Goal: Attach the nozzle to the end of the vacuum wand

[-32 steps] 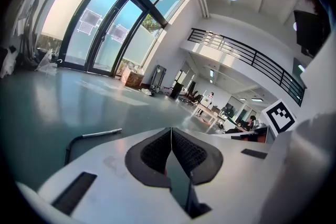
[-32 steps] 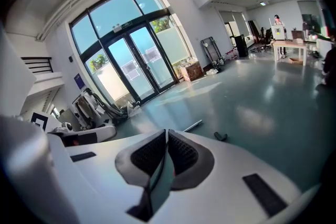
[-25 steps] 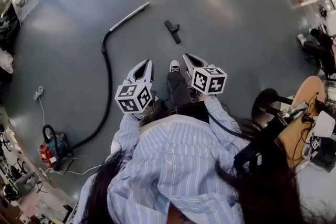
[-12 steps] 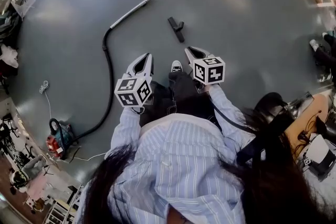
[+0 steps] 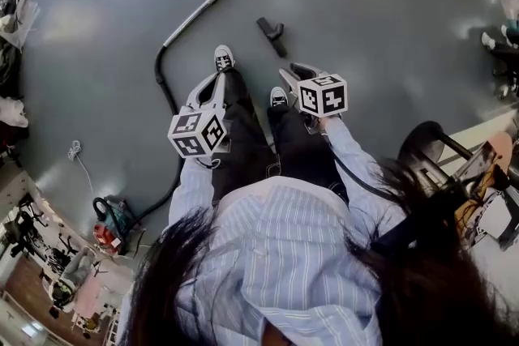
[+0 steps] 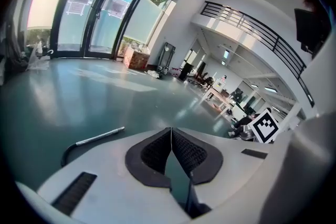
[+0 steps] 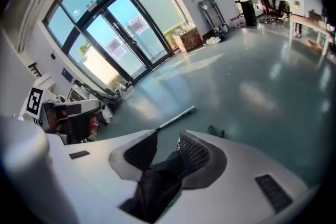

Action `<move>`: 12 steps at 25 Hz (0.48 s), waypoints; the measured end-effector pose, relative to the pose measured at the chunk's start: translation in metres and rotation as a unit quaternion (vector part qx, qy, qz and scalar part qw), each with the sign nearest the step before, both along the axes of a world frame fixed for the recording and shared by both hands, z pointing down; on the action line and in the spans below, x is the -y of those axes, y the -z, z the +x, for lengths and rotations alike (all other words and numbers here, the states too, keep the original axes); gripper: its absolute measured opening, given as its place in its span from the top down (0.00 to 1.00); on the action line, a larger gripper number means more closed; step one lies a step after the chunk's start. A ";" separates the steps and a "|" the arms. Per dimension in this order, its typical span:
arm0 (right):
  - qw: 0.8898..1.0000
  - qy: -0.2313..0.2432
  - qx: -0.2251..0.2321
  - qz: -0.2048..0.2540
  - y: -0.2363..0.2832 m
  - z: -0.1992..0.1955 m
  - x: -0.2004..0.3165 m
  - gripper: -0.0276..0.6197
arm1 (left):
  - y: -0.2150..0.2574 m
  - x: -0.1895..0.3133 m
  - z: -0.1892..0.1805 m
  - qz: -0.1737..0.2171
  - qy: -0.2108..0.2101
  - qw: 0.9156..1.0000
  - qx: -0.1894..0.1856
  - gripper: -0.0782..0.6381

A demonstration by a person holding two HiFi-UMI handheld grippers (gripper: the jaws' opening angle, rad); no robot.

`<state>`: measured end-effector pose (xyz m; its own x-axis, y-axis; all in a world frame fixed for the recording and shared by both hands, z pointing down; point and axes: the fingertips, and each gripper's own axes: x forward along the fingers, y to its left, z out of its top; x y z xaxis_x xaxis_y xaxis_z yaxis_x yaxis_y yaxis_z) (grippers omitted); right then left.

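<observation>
Closest to me, my left gripper [image 5: 216, 82] has its jaws pressed together on nothing; my right gripper [image 5: 289, 72] has just been opening its jaws, and they stand apart and empty; only my dark trouser leg [image 7: 152, 186] shows behind the gap. Further out on the grey floor [image 5: 365, 12] lies the black nozzle [image 5: 272, 35], near the right gripper but untouched; left of it, apart, lies the metal wand [image 5: 195, 15], joined to the black hose [image 5: 162, 77]. I judge the nozzle light, stiff and a little slippery; I would pinch its narrow neck. The wand looks rigid and smooth, and the hose may drag on it; I would grip it near the free end.
</observation>
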<state>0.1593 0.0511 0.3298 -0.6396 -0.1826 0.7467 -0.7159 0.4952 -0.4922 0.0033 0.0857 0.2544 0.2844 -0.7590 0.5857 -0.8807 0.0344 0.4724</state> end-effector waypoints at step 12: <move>0.998 -0.052 -0.033 -0.006 -0.069 -0.055 0.109 0.60 | -0.086 0.153 -0.077 -0.065 -0.218 0.974 0.002 0.88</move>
<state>0.1045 -0.0584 0.3993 -0.5675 -0.2369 0.7885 -0.7940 0.4108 -0.4480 -0.0740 -0.0676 0.3408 0.5605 -0.4870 0.6699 -0.8269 -0.2837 0.4856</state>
